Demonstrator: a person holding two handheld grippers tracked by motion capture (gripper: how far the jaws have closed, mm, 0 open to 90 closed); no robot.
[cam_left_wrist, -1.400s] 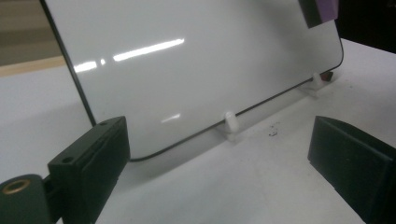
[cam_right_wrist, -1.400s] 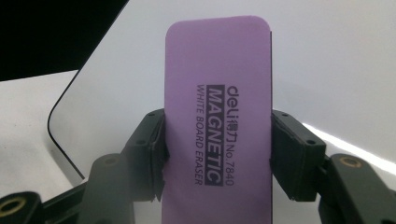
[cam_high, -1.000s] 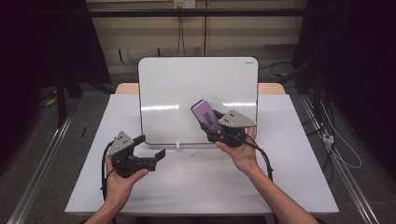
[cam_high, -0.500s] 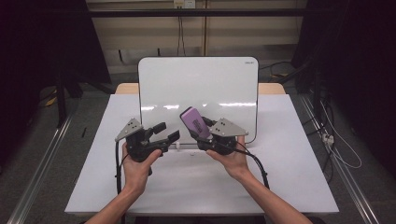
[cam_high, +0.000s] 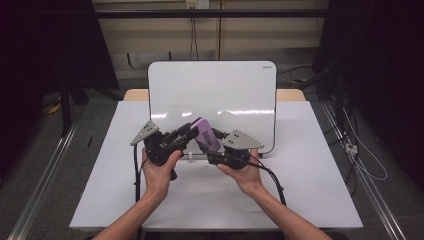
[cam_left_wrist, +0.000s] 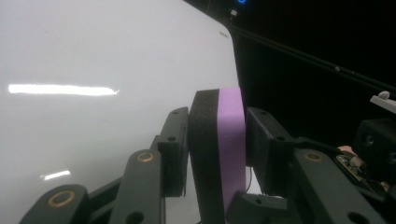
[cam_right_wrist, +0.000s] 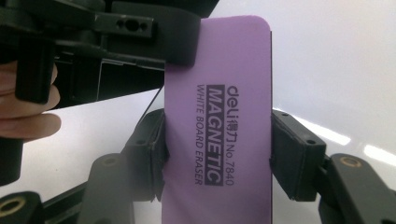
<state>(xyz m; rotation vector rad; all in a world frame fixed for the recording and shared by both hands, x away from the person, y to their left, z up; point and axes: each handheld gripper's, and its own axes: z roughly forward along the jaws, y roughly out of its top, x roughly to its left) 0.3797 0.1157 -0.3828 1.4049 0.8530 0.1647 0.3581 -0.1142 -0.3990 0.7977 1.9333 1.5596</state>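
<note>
Left gripper (cam_high: 184, 134): jaws just closing, pressed on both faces of purple whiteboard eraser (cam_high: 204, 137). Right gripper (cam_high: 214, 150): clamped on eraser's long edges, print facing its camera. Eraser held above white table (cam_high: 310, 165), in front of upright whiteboard (cam_high: 215, 90).

I read on the purple eraser (cam_right_wrist: 217, 126): "deli", "MAGNETIC", "WHITE BOARD ERASER", "No. 7840". Whiteboard (cam_high: 215, 95) corner has a small logo, too tiny to read.
</note>
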